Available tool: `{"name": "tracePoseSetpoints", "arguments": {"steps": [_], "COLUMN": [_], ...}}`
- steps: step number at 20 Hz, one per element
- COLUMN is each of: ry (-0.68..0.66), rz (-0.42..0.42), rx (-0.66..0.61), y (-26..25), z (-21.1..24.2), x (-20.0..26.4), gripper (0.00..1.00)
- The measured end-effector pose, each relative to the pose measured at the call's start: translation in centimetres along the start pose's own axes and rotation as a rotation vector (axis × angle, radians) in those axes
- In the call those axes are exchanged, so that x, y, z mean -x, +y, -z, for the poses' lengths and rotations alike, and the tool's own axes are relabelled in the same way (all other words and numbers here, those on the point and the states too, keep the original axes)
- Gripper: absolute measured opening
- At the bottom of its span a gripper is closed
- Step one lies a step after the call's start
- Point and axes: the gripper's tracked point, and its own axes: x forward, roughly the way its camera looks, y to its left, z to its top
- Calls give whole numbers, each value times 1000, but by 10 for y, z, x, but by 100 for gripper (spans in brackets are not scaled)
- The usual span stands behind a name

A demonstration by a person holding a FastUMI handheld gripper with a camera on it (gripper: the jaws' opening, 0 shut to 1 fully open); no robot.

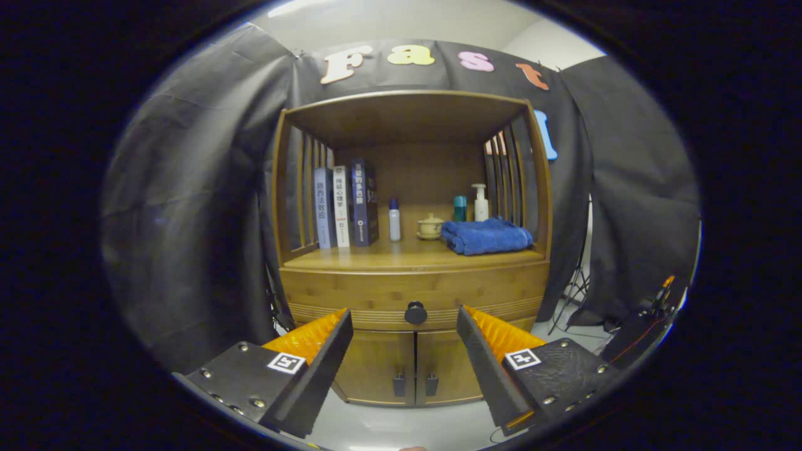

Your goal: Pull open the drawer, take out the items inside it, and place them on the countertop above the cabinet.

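Observation:
A wooden cabinet stands ahead against the booth wall. Its drawer is closed, with a round dark knob at its middle. My gripper is open, and the knob lies just beyond the fingers, centred in the gap between them, some way off. Nothing is held. Above the drawer the countertop carries several upright books, a small white bottle, a lidded cup, a teal bottle, a pump bottle and a folded blue towel. The drawer's contents are hidden.
Below the drawer are two closed doors with small dark handles. Slatted sides and a wooden top enclose the countertop space. A light stand and cabled equipment sit on the floor to the cabinet's right.

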Motion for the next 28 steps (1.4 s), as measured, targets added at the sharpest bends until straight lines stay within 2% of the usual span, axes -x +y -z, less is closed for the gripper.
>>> {"name": "tracePoseSetpoints", "arguments": {"steps": [7, 11, 14, 19, 21, 22, 25, 26, 27, 28], "ry": [114, 165, 211, 121, 84, 87, 145, 139, 135, 120], "rz": [55, 44, 20, 65, 70, 64, 59, 75, 84, 89], "rx": [-31, -37, -88, 13, -16, -17, 83, 85, 75, 62], "y": [-21, -19, -14, -15, -15, -14, -16, -15, -15, -13], "z": [44, 63, 78, 73, 71, 72, 77, 76, 77, 76], "x": [-109, -157, -176, -179, -180, -181, -179, -175, -172, -157], "gripper": [100, 100, 83, 53, 41, 41, 37, 30, 31, 26]}}
